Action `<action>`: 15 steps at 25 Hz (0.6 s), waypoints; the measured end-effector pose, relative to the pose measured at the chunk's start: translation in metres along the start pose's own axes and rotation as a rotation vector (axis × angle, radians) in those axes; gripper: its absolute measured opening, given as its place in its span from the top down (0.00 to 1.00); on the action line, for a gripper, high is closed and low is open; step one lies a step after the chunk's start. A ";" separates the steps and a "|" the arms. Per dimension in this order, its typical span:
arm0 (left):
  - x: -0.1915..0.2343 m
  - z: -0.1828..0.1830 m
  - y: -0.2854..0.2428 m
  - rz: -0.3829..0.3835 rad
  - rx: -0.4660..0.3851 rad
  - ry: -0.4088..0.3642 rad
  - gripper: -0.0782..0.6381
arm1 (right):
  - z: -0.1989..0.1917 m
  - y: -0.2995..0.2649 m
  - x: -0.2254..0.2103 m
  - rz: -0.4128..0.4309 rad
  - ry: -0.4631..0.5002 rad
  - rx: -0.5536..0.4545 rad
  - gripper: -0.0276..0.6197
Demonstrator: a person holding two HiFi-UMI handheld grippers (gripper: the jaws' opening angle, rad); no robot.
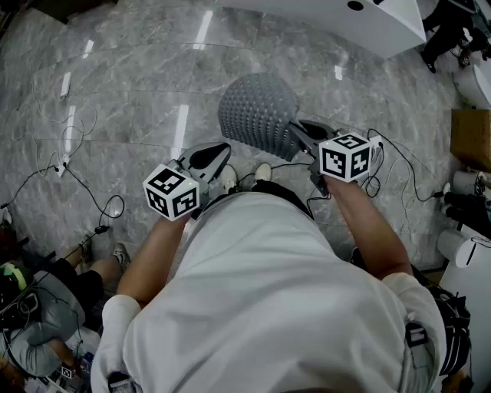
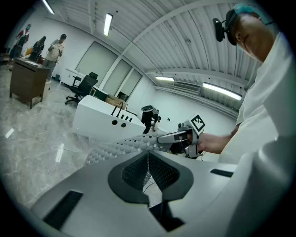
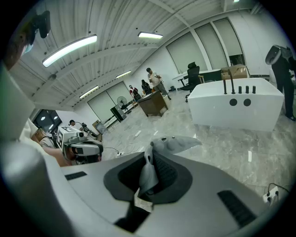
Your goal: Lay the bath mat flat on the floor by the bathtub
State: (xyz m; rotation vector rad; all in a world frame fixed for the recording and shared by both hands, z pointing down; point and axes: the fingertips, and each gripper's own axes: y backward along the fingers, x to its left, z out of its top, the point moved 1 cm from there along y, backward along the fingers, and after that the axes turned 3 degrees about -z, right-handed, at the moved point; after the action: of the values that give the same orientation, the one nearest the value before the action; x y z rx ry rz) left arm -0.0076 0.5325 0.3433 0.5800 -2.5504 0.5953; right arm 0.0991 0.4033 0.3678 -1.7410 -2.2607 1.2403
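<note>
Mat [image 1: 257, 115] hangs bunched, edge pinched in right tool [image 1: 298, 130] at its four o'clock; left tool [image 1: 223, 149], pressed together empty, at seven.

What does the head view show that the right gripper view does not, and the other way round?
Only the head view: the whole nubbed bath mat, bulging like a dome, and the person's shoes. Only the right gripper view: the mat's edge pinched between the jaws of the right gripper, ceiling lamps, and people standing far off. Both: the mat, the white bathtub, the left gripper and the grey floor.
</note>
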 end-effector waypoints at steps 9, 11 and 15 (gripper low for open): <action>-0.044 0.004 -0.048 -0.052 0.042 -0.038 0.86 | -0.028 0.042 -0.041 -0.028 -0.049 0.009 0.90; -0.047 0.010 -0.063 -0.052 0.044 -0.046 0.86 | -0.027 0.047 -0.059 -0.033 -0.047 0.005 0.90; -0.045 0.025 -0.086 -0.041 0.026 -0.060 0.86 | -0.022 0.047 -0.091 -0.050 -0.061 0.004 0.90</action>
State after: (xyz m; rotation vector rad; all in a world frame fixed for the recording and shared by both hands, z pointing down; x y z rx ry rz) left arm 0.0626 0.4627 0.3265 0.6668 -2.5831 0.6058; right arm 0.1804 0.3432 0.3932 -1.6567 -2.3174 1.3055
